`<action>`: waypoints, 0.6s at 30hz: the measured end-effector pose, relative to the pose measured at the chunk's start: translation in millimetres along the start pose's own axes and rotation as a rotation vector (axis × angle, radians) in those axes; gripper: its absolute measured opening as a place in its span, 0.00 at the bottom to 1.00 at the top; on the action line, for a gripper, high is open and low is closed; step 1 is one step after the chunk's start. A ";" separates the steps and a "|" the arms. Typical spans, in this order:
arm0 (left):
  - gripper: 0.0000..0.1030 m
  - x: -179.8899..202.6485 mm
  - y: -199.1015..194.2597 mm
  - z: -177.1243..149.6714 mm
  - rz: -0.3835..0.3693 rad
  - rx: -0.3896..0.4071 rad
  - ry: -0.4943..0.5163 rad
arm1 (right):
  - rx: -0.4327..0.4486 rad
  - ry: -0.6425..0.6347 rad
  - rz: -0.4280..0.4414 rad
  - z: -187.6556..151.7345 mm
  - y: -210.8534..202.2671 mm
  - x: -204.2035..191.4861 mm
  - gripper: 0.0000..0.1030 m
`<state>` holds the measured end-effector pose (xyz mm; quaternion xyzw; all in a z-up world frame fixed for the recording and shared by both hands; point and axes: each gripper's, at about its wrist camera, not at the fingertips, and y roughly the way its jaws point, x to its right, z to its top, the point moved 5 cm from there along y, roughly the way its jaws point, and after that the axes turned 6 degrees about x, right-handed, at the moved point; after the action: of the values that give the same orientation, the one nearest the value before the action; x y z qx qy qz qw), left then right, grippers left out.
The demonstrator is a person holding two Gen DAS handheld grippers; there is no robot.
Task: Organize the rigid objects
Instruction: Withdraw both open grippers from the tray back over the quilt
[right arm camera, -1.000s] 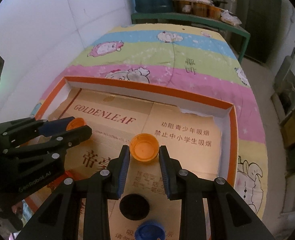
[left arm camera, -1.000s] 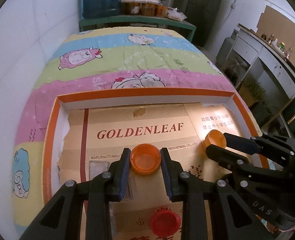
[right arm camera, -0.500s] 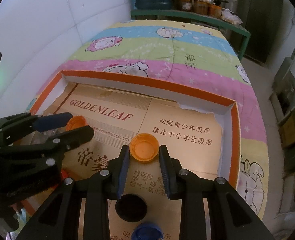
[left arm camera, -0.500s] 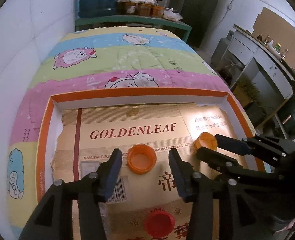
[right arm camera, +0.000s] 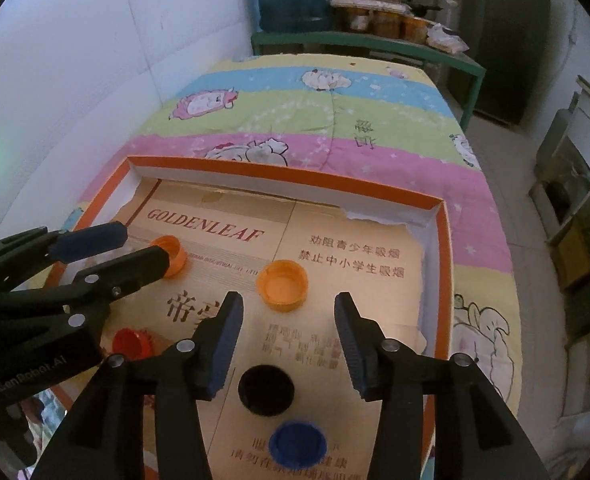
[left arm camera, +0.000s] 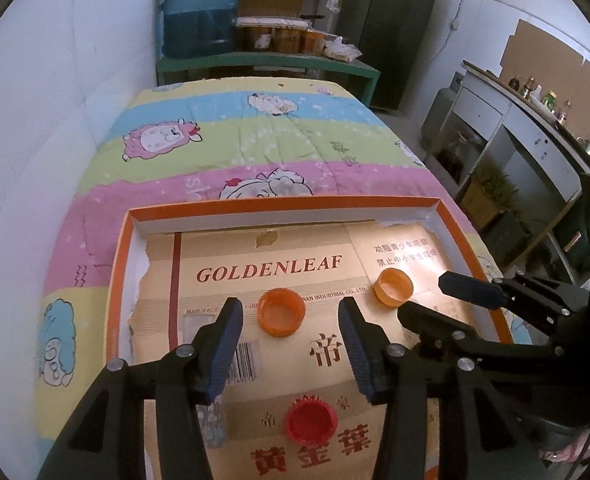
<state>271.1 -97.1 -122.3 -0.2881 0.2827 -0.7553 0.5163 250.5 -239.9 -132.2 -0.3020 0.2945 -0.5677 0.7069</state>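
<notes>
Two orange caps were left upright in the tray between wide-open, empty grippers, best withdrawn straight back.

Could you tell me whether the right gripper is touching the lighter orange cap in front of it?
Apart: the right wrist view shows the right gripper open, cardboard visible between each finger and the orange cap.

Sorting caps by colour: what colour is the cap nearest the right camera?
Blue cap, seen best in the right wrist view.

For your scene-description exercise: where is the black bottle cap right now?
In the right wrist view, the black cap lies on the cardboard between the orange cap and the blue cap.
</notes>
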 end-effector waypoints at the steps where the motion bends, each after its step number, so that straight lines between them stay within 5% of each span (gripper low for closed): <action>1: 0.48 0.2 -2.3 -0.6 0.000 0.002 0.001 | 0.001 0.002 -0.001 -0.7 -1.8 -0.3 0.48; 18: 0.48 7.9 -46.6 -14.9 0.004 0.039 0.001 | 0.050 0.017 0.010 -10.8 -47.3 -13.0 0.48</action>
<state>229.0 -88.3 -97.5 -0.2773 0.2688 -0.7597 0.5231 210.3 -236.3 -102.1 -0.2779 0.2878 -0.5741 0.7144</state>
